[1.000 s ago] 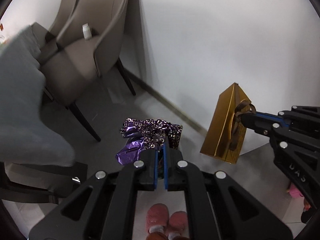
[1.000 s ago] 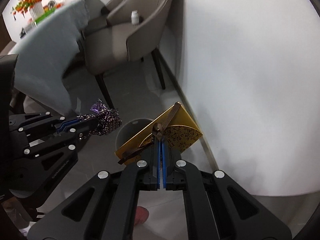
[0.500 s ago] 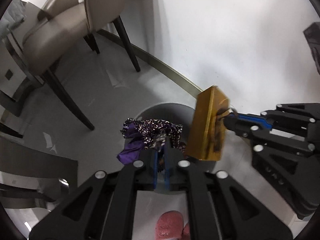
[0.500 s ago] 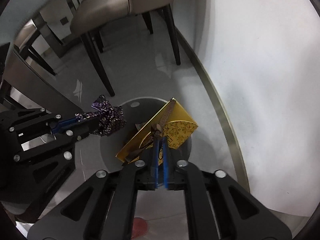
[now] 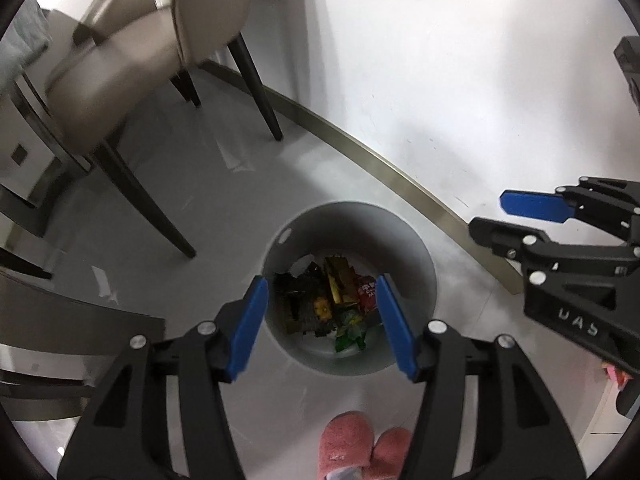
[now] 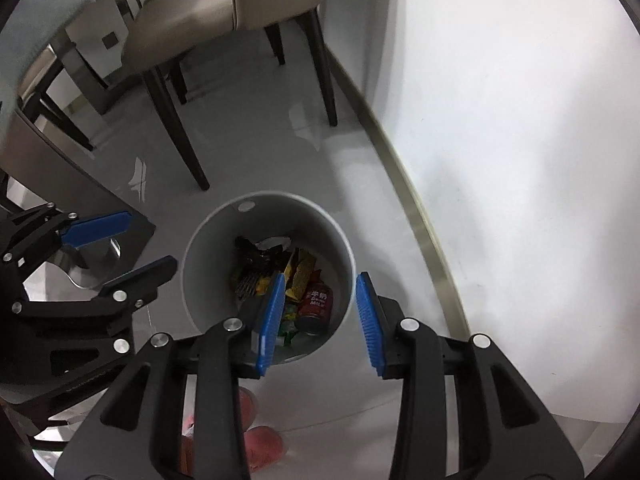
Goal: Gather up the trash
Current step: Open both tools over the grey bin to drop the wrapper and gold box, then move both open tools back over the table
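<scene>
A round grey waste bin point(image 5: 416, 248) is standing on the glossy grey floor point(image 5: 224, 208), just beside the metal skirting strip point(image 5: 384, 168) at the foot of the white wall point(image 5: 440, 60). Inside it a jumble of trash point(image 6: 296, 280) is lying at the bottom: crumpled yellow and gold wrappers, dark foil pieces, something green, and a red can point(image 6: 316, 304) printed with white lettering. Both grippers are being held pointing steeply down over the bin. The jaws of the left gripper point(image 5: 320, 308) have just been opening and are standing wide apart, with nothing between the blue pads. The jaws of the right gripper point(image 6: 320, 308) have likewise just been opening and are parted more narrowly, also with nothing gripped. A beige upholstered dining chair point(image 6: 224, 12) on dark legs is standing near the bin by the wall. A pair of pink slippers point(image 5: 360, 448) is being seen at the lower edge of the left wrist view.
</scene>
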